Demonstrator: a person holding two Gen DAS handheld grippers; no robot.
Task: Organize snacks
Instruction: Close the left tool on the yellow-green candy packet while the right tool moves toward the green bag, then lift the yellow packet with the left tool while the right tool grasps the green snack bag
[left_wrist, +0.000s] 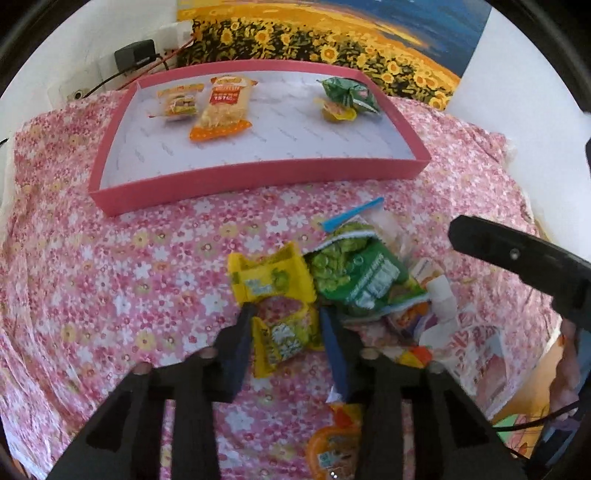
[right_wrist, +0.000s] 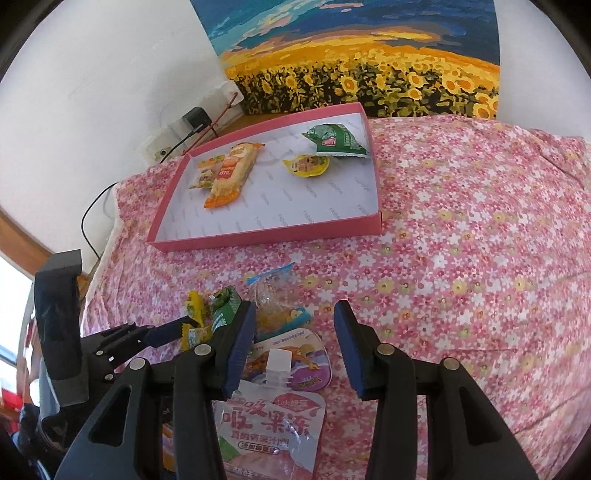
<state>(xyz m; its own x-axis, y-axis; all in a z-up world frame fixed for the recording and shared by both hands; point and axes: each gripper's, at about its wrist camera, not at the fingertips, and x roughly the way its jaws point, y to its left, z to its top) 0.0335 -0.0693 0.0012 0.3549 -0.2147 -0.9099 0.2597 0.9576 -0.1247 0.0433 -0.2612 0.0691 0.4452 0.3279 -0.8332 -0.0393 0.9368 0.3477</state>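
My left gripper (left_wrist: 286, 325) points steeply down into the snack pile on the flowered cloth (left_wrist: 129, 266), and its jaws stand nearly together with the lower yellow packet (left_wrist: 286, 341) pinched between the pads; I judge this a grip, though only on the packet's upper edge. A second yellow packet (left_wrist: 269, 275) lies touching it just beyond, and the green bag (left_wrist: 354, 275) crowds the right pad, so I should lift straight up and slowly to keep from dragging either one along. The pink tray (left_wrist: 258, 175) sits farther up the cloth, well apart from the pile, already holding two orange-labelled packets at its left and a green bag with a small yellow cup at its right; the middle is bare, and that is where I would set this one down flat. My right gripper (right_wrist: 295, 350) hangs partly open over the jelly pouch (right_wrist: 269, 421), holding nothing, its pads either side of the pouch's white cap (right_wrist: 277, 360) without touching it. I would keep it still until the left clears, since the two grippers are close.
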